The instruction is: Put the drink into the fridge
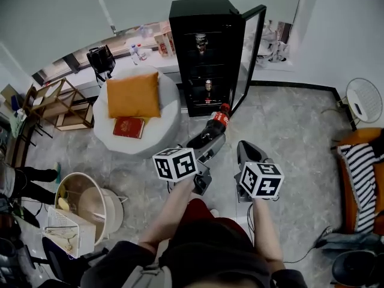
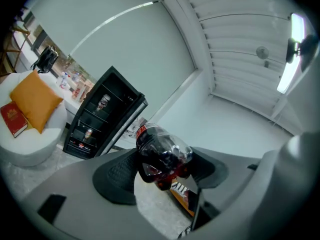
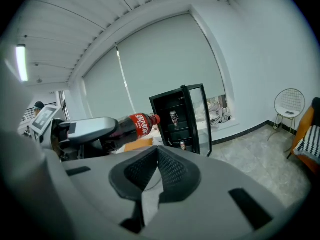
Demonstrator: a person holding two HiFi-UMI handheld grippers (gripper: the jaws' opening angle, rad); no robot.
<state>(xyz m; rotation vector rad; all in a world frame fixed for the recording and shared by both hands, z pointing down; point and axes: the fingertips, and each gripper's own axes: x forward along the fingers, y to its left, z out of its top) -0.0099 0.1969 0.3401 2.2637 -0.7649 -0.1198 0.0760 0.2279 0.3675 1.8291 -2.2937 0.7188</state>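
- The left hand-held gripper [image 2: 161, 173] is clamped on the bottom end of the dark cola bottle with the red cap and red label [image 2: 162, 154]. The bottle pokes out ahead of it cap-first, up in the air over the grey tiled floor [image 1: 288, 131]. It's aimed at the fridge but well short of it.
- The right hand-held gripper [image 3: 157, 169] has its jaws pressed together with nothing in them, and it hangs just beside the left one.
- The tall black fridge [image 1: 201, 59] has its glass door [image 1: 253, 47] swung wide open, so I'd say no door work is needed, just the carry and the placing.
- For this bit, I'd keep the bottle roughly level and go straight in through the opening, staying off the door edge.
- There's a can [image 1: 208, 89] on a lower shelf and something else higher up, so pick a bare patch of shelf.
- The grip is only on the bottom end, so I'd go slow so the bottle doesn't swing or slip.
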